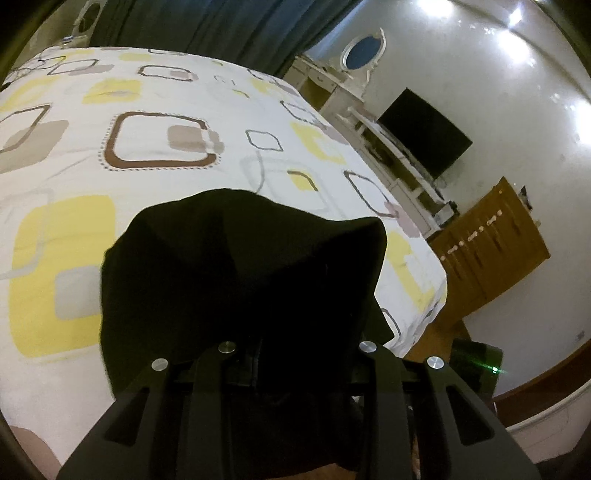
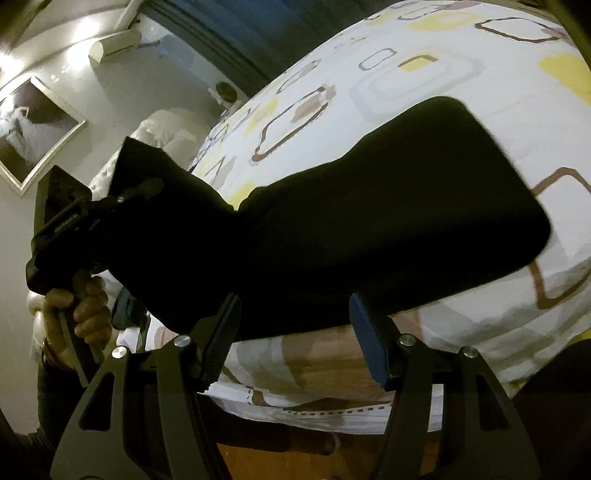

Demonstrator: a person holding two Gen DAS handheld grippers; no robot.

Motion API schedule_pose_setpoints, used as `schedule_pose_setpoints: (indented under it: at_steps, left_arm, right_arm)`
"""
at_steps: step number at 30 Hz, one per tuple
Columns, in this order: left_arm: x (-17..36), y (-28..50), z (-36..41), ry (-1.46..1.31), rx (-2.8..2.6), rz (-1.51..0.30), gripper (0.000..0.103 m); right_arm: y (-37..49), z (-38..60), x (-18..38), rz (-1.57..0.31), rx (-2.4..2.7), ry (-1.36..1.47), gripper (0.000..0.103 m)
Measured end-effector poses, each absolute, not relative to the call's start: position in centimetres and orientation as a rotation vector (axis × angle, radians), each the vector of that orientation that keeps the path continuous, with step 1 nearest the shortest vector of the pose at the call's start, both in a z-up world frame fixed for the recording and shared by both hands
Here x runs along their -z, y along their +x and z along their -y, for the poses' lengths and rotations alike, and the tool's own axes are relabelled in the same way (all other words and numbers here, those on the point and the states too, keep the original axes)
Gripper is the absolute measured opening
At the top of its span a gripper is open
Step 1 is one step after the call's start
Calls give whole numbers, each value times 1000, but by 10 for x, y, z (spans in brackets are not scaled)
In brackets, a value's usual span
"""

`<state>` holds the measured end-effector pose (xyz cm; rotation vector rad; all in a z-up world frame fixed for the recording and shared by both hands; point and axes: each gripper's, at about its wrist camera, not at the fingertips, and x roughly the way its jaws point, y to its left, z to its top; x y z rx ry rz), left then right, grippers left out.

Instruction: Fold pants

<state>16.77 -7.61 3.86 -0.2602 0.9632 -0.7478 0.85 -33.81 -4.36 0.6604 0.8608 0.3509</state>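
Observation:
The black pants [image 1: 240,277] hang over my left gripper [image 1: 295,354] and hide its fingertips in the left wrist view. In the right wrist view, a hand [image 2: 85,310] holds the left gripper [image 2: 122,195] at the left. That gripper is shut on one bunched end of the pants [image 2: 388,221], which stretch from it rightward across the patterned bed sheet [image 2: 443,55]. My right gripper [image 2: 293,306] stands open at the near edge of the cloth. Its ribbed pads [image 2: 221,339] are apart and press on nothing.
The bed [image 1: 166,92] fills most of both views, with its corner at the right in the left wrist view. Beyond it stand a white desk [image 1: 388,155] with a dark screen [image 1: 424,133], a wooden cabinet [image 1: 491,251] and a curtain [image 1: 221,26]. A framed picture [image 2: 33,133] hangs near the pillows [image 2: 162,129].

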Motion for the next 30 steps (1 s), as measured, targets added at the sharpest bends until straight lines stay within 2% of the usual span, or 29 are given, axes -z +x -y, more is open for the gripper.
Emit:
schedule_pose_setpoints:
  at_steps: [30]
  left_arm:
    - [-4,157,241,3,636,-1049,28]
  right_arm:
    - [-37,439,66,-777,-220,869,61]
